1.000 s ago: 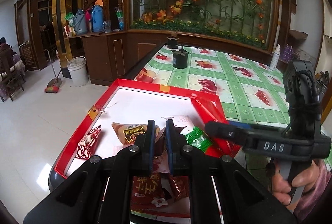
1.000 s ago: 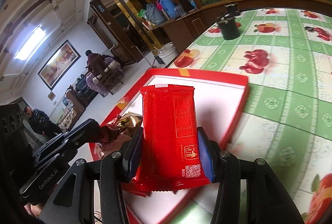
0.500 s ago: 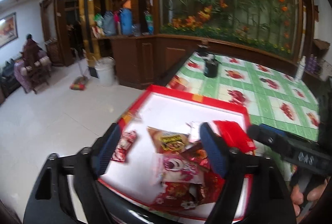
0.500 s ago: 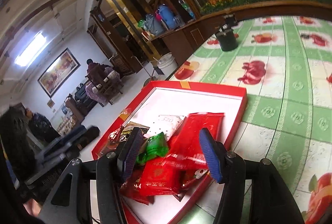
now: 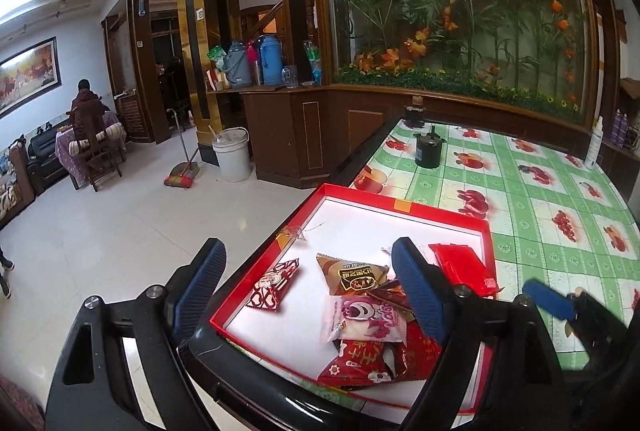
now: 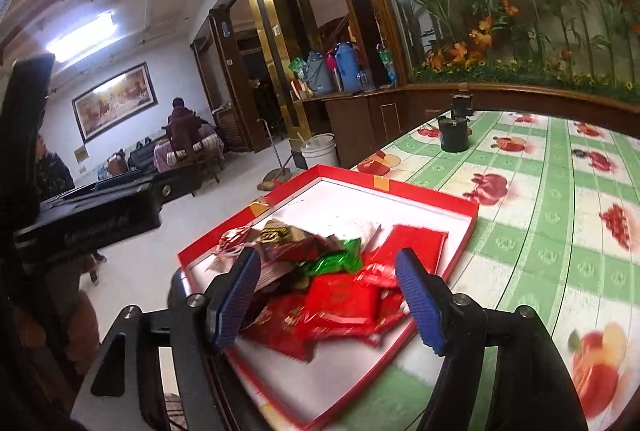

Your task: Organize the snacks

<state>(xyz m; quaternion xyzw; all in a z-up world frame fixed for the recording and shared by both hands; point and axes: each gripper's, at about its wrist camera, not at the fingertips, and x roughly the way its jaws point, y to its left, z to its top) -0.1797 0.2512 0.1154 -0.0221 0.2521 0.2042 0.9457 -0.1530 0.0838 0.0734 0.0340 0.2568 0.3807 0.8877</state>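
The left gripper (image 5: 308, 291) hung with jaws spread and empty over the snacks (image 5: 364, 315) in the red tray (image 5: 400, 205), while the right gripper (image 6: 326, 295) jaws were opening, gripping nothing.

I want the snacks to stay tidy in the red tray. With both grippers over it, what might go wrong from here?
The shallow red cardboard tray sits at the table's near corner, so a nudge might push it over the edge. The snack packets lie heaped near the low right wall; the flat red packet may slide out. The left gripper is open and the right gripper is opening close alongside, so they might bump.
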